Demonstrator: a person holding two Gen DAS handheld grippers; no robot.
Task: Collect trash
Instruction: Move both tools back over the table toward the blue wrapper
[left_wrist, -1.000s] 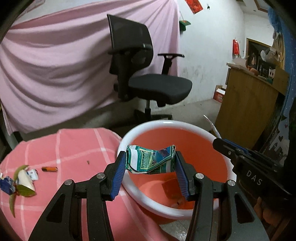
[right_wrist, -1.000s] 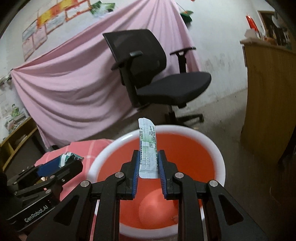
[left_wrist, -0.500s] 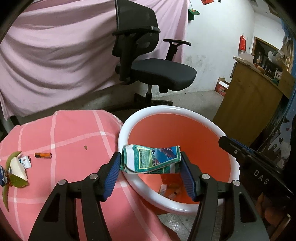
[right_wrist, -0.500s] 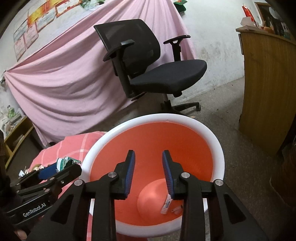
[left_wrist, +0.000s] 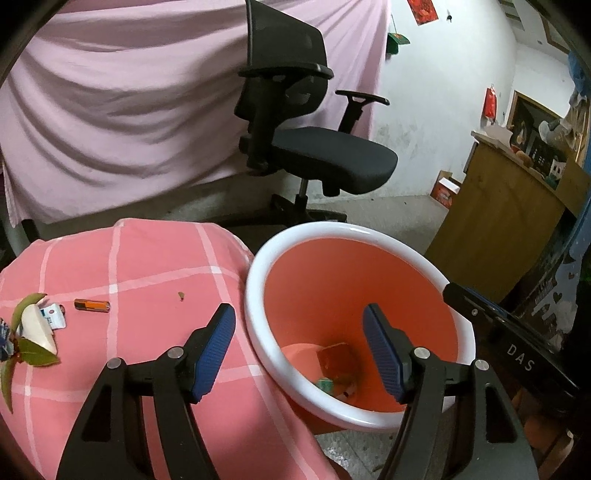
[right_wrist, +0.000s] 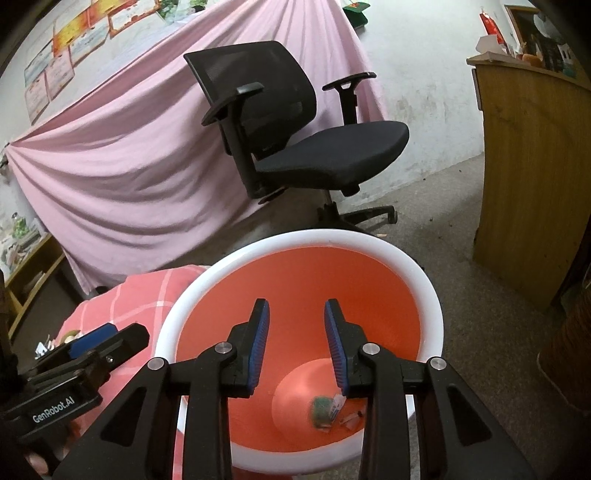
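Note:
An orange bin with a white rim (left_wrist: 258, 266) (right_wrist: 332, 236) stands beside a table with a pink checked cloth (left_wrist: 147, 258). My left gripper (left_wrist: 299, 350) is open and empty over the bin's near rim. My right gripper (right_wrist: 295, 343) is open and empty above the bin's mouth. A green crumpled carton (right_wrist: 320, 406) and a white wrapper (right_wrist: 336, 404) lie on the bin's bottom with other scraps (left_wrist: 336, 360). On the cloth at the left lie an orange battery (left_wrist: 91, 305), a small white packet (left_wrist: 55, 315) and a fruit piece with green leaves (left_wrist: 31, 328).
A black office chair (left_wrist: 295, 140) (right_wrist: 295, 147) stands behind the bin in front of a pink sheet (left_wrist: 129, 110). A wooden cabinet (left_wrist: 498, 221) (right_wrist: 535, 166) stands at the right. Grey floor surrounds the bin.
My right gripper opened and the white wrapper fell into the bin. Then my left gripper opened and the green carton fell into the bin.

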